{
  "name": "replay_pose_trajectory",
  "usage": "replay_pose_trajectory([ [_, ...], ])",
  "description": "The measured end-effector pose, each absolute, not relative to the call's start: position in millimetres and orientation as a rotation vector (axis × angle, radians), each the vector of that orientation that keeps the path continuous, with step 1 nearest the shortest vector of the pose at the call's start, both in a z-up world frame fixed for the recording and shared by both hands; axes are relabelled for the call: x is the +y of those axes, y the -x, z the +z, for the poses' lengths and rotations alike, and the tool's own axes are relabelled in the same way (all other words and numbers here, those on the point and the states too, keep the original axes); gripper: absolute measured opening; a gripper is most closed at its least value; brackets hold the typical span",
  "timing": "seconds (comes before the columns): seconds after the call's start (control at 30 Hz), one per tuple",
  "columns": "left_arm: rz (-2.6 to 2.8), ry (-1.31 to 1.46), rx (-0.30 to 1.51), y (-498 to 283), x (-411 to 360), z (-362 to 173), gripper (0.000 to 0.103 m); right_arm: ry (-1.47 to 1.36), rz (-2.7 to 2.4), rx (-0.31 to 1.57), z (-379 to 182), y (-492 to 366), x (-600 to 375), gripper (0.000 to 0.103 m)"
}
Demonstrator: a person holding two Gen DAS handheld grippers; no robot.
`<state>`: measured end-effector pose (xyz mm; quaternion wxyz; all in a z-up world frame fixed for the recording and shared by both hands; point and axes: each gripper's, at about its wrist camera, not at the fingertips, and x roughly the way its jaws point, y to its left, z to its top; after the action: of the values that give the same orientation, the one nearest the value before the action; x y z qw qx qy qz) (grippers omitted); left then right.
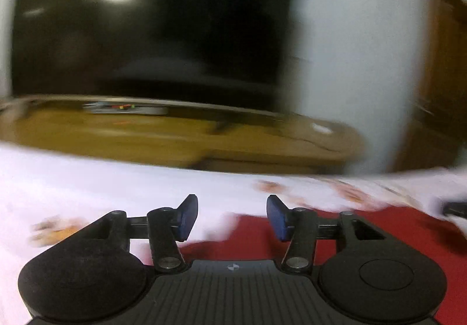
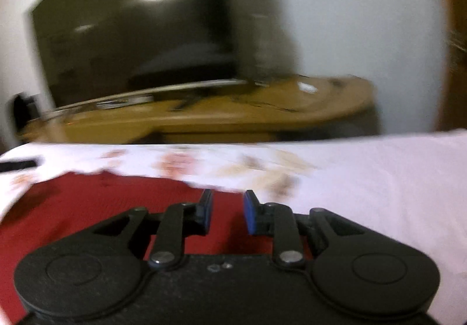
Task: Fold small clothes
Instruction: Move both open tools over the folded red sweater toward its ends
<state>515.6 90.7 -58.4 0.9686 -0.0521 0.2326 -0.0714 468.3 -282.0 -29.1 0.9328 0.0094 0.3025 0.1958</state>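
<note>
both tools (image 1: 232, 217) (image 2: 227, 212) open – over red garment (image 2: 87, 202), white sheet (image 2: 379, 179)

Bare sheet (image 2: 379, 179) right of red garment (image 2: 87, 208)

Domestic room, likely a living room or bedroom: large dark television (image 1: 146, 27) standing on a wooden cabinet (image 2: 204, 117) against a white wall (image 2: 350, 18).

Motion blur smears the prints on my white garment (image 1: 87, 193); I can't make out what they picture, and the red cloth (image 2: 87, 208) runs off frame.
</note>
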Motion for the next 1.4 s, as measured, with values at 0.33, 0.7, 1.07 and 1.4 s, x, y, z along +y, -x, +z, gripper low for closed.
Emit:
replay_pose_trajectory([
  [0.33,-0.313,-0.012,0.587,-529.7,71.6,-98.4,0.052,0.184,0.664,0.754,-55.1,-480.1,-197.8,0.017],
  [0.7,-0.235,-0.005,0.524,-512.1,89.9,-79.3,0.053,0.049,0.501,0.709,-37.1,-469.4,-293.9,0.028],
  [1.07,-0.412,-0.096,0.625,-473.8,58.3,-100.3,0.067,0.279,0.810,0.740,-50.5,-416.7,-195.4,0.030],
  [1.4,-0.269,-0.042,0.607,-433.7,107.2,-86.1,0.067,0.188,0.606,0.774,-36.1,-407.2,-311.3,0.031],
])
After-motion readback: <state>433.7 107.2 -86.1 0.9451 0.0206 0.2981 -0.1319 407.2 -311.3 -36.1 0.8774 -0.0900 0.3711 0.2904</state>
